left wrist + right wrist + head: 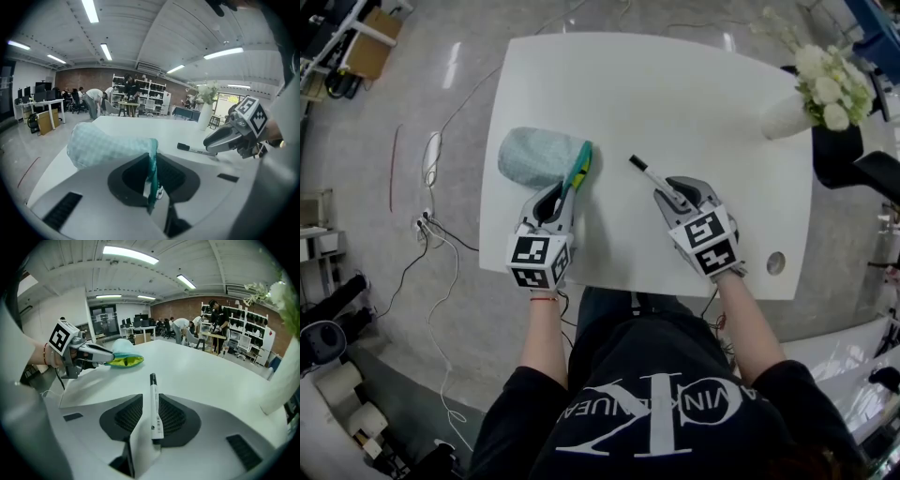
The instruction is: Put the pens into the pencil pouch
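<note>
A pale blue-green checked pencil pouch [534, 155] lies on the white table [675, 84], its teal and yellow mouth [578, 169] turned to the right. My left gripper [565, 190] is shut on the pouch's teal rim [151, 173]. A white pen with a black cap [649, 172] lies flat on the table to the right of the pouch. My right gripper [668, 193] is open around the pen's near end, and the pen [154, 404] lies loose between the pads. Seen from the left gripper view, the pen [194, 150] rests in front of the right gripper [225, 138].
A white vase of pale flowers [820, 84] stands at the table's far right corner, with a black chair [844, 150] beside it. A round cable hole [776, 262] sits near the front right edge. Cables trail over the floor [431, 187] left of the table.
</note>
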Motion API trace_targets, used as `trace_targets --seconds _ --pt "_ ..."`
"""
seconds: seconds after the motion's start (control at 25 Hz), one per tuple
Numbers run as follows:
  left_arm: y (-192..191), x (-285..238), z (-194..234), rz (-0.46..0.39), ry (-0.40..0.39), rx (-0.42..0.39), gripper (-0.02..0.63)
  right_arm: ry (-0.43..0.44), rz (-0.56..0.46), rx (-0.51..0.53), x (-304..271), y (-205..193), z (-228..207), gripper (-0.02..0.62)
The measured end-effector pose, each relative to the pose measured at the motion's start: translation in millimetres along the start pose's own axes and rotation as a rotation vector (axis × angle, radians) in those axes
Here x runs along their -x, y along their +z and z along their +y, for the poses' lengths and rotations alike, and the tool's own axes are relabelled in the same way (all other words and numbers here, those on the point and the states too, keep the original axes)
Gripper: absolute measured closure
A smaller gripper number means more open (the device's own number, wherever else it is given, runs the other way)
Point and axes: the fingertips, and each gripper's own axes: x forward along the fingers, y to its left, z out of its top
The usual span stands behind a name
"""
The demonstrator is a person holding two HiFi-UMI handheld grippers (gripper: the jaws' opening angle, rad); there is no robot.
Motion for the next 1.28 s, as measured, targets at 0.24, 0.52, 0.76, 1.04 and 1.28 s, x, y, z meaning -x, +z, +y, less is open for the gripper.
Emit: trace_targets --seconds 0.24,0.52,0.76,1.04,1.28 --pt "0 -5 -1 0.011 0.003 0.002 0.558 -0.016 0.058 -0.007 2 -22 -6 0.472" --pt "1 -9 -3 0.017 0.004 -0.003 0.558 -0.016 0.098 -0.003 1 -36 -10 0.474" --pt "1 -9 -2 0.021 0.013 -0.002 0.558 -0.006 0.098 0.004 1 -37 -7 0.486" --pt "2 -7 2 0.013 0.027 0.018 0.558 0.017 0.093 -0.005 1 -36 -4 0.506" --pt "2 -9 2 0.008 0.035 0.030 0.558 0.028 0.080 -0.012 0 -35 -8 0.512"
